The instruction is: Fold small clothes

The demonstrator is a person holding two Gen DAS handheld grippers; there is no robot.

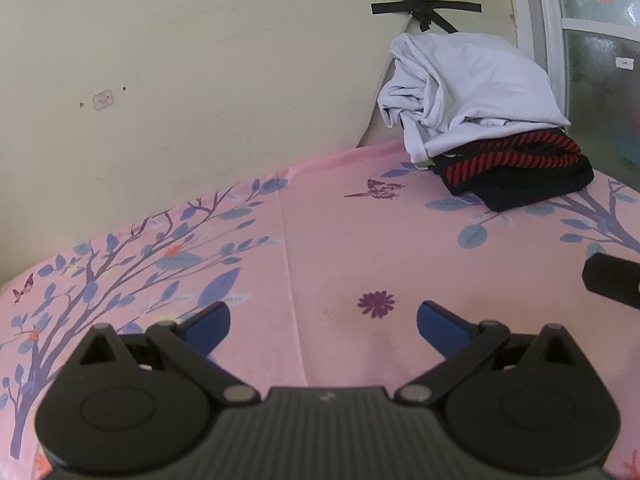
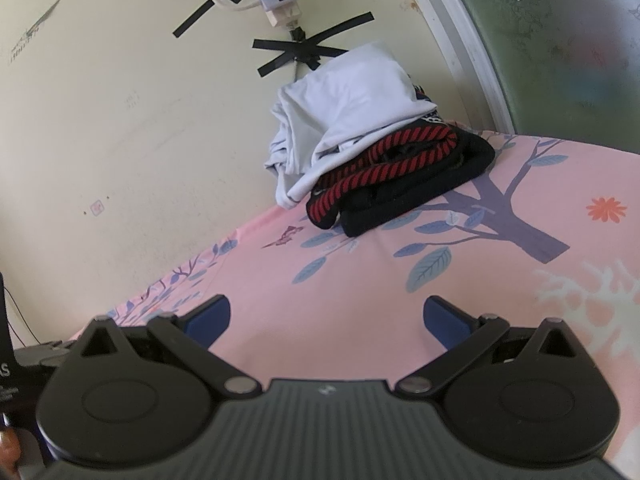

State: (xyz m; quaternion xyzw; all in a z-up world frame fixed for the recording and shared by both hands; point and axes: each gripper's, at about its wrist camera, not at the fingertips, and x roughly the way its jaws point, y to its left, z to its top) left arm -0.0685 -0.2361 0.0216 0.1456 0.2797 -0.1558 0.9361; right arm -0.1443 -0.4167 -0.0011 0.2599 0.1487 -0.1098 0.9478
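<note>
Two grippers, left gripper (image 1: pixel 323 320) and right gripper (image 2: pixel 326 318), both spread wide and empty, over pink floral sheet (image 1: pixel 328 248), one clothes pile at one o'clock, white shirt (image 1: pixel 468 92) atop red-striped black garment (image 1: pixel 516 172), against wall (image 1: pixel 160 80)

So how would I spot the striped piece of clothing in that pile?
Look to the far corner of the pink floral sheet, where the wall meets the window frame. A small pile sits there: the red-and-black striped garment is sandwiched between the white cloth above and the plain black garment beneath.
</note>
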